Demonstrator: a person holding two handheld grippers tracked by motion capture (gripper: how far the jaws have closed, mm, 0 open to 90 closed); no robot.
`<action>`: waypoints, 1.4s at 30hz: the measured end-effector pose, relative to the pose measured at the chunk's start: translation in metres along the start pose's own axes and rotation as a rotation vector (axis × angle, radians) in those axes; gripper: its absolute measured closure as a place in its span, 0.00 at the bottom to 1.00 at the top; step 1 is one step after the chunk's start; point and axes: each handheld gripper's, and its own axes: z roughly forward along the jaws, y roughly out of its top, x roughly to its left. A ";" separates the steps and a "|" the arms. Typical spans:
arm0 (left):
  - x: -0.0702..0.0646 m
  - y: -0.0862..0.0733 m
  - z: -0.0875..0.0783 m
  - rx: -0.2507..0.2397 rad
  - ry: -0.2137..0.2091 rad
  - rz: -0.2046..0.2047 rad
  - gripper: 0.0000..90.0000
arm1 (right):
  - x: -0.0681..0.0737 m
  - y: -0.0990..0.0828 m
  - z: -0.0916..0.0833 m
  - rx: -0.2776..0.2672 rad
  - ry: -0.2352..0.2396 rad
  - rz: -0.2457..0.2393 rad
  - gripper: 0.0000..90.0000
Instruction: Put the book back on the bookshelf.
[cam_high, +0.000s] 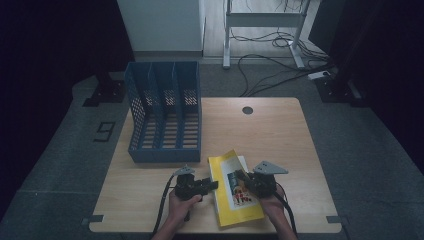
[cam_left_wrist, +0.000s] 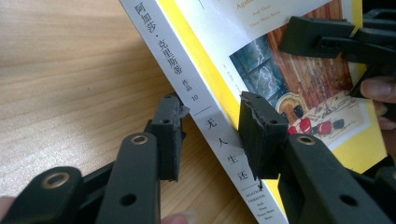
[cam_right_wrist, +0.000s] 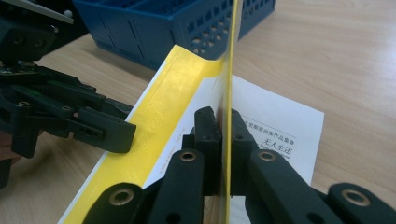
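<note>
A yellow paperback (cam_high: 226, 167) with a picture on its cover lies at the front middle of the wooden table (cam_high: 280, 135). My left gripper (cam_left_wrist: 212, 116) is open, with its jaws either side of the book's white spine (cam_left_wrist: 187, 79), one pad beside it over the table and one over the cover. My right gripper (cam_right_wrist: 224, 123) is shut on the front cover (cam_right_wrist: 231, 65), which stands lifted on edge above the white title page (cam_right_wrist: 280, 126). In the high view, the left gripper (cam_high: 214, 185) and right gripper (cam_high: 240, 176) face each other across the book.
A blue three-slot file organizer (cam_high: 165, 115) stands on the table's left half, just behind the book. A round cable hole (cam_high: 247, 110) sits near the far edge. Cables and a white desk frame (cam_high: 265, 20) lie on the floor beyond.
</note>
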 end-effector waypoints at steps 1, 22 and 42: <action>-0.001 0.000 -0.001 -0.005 0.001 0.005 0.68 | 0.000 0.001 -0.001 -0.006 0.003 -0.003 0.97; 0.007 0.001 -0.006 -0.049 -0.098 -0.065 0.67 | 0.010 0.010 -0.014 -0.077 0.048 -0.038 0.97; 0.003 -0.002 0.002 -0.012 -0.093 -0.049 0.68 | -0.003 -0.002 0.000 -0.057 0.136 0.022 0.98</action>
